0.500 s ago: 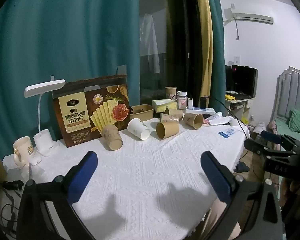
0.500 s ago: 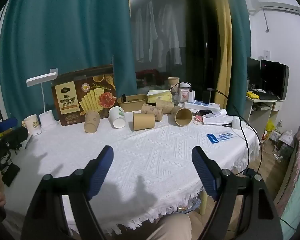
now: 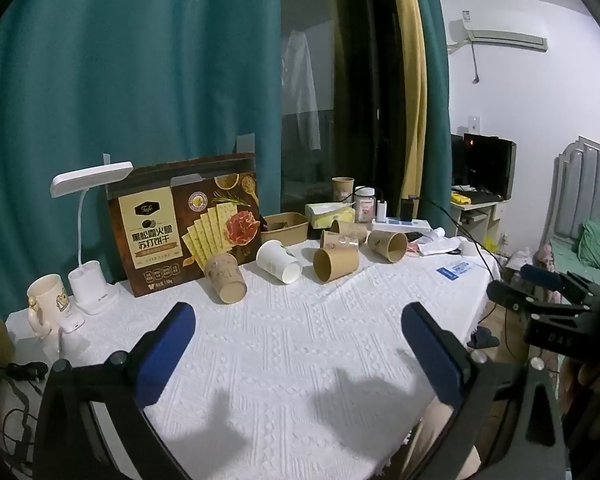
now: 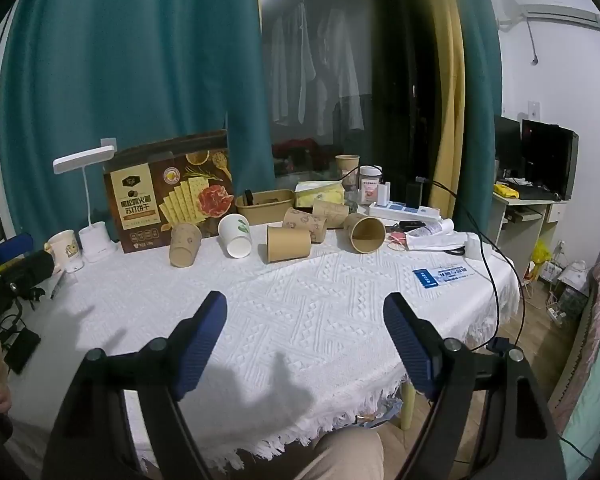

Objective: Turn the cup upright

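Observation:
Several paper cups lie tipped over in a row at the far side of the white tablecloth [image 4: 300, 300]. There is a printed brown cup [image 4: 185, 245] [image 3: 225, 278], a white cup [image 4: 235, 236] [image 3: 279, 262], a plain brown cup on its side [image 4: 288, 243] [image 3: 336, 264] and a brown cup with its mouth toward me [image 4: 366, 233] [image 3: 388, 244]. Two printed cups [image 4: 305, 224] lie behind them. My left gripper [image 3: 297, 310] and right gripper [image 4: 305, 298] both hover open and empty over the near cloth, well short of the cups.
Behind the cups stand a cracker box [image 4: 168, 196], a desk lamp [image 4: 85, 164], a mug [image 4: 64, 246], a paper bowl [image 4: 265, 202], an upright cup [image 4: 347, 166], a jar [image 4: 369, 190] and a power strip [image 4: 404, 212]. A blue card [image 4: 440, 274] and a black cable [image 4: 488, 264] lie at the right.

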